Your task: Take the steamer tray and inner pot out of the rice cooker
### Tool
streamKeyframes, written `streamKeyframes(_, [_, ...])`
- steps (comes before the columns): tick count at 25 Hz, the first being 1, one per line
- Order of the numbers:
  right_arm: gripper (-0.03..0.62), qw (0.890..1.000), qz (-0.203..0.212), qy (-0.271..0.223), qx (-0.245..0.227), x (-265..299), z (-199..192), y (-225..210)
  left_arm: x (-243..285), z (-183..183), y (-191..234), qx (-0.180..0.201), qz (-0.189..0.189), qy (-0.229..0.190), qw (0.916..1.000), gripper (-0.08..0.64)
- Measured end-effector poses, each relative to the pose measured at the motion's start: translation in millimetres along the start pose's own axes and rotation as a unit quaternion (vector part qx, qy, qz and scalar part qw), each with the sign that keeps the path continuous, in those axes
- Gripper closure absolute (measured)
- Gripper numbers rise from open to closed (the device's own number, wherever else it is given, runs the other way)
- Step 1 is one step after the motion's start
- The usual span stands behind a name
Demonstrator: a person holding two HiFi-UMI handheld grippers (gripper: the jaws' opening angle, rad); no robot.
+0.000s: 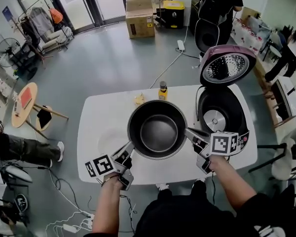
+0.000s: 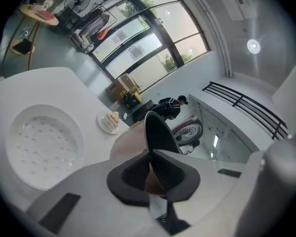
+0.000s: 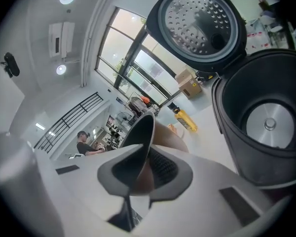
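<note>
Pot [image 1: 157, 130]: round, dark and out of the cooker. It is held over the surface [image 1: 93, 117] just left of the cooker. I cannot tell if its base touches the surface.
Pot contents: only its bare dark wall and smooth grey bottom show.
Left claw [image 1: 129, 148]: closed on the pot's near-left rim. In the left gripper view the rim [image 2: 158, 132] runs between the two pads, one inside the wall and one outside.
Right claw [image 1: 191, 133]: closed on the pot's right rim in the same way. In the right gripper view the thin wall [image 3: 140, 132] is pinched between the pads.
Cooker [image 1: 222, 115]: stands at the right end of the surface. Its dark well is open and a round metal heating plate [image 3: 269, 125] shows at the bottom.
Lid [image 1: 227, 65]: hinged up behind the well, with its perforated metal inner face turned to the head view.
Tray [image 2: 42, 147]: a white perforated dish lying flat on the surface, left of the pot and apart from it. It holds only its rows of holes.
Plate [image 2: 110, 121]: small, at the far edge of the surface, with a piece of cake on it.
Bottle [image 1: 163, 90]: yellow with a dark cap, upright beside the plate. Its label is too small to read.
Box [image 1: 139, 16]: cardboard, on the floor beyond the surface. Its print is illegible.
Marker cubes [image 1: 223, 143]: black-and-white square patterns with no lettering.
</note>
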State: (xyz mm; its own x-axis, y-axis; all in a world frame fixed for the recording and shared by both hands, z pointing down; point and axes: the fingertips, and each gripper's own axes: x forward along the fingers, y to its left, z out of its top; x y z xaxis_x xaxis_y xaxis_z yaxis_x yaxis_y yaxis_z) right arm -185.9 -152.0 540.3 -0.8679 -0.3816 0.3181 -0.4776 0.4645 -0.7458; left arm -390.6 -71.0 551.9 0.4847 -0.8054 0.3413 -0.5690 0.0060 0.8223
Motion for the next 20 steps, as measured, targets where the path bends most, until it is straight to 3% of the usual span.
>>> streamKeyframes(10, [0.558,0.997,-0.074,-0.003,0.022,17,-44,-51,16,-48,59,-0.047,0.021,0.042,0.9978,0.541])
streamKeyframes(20, [0.56,0.992,-0.112,-0.011,0.061,28,-71,-88,28,-62,82,-0.075,0.031,0.052,0.9953,0.54])
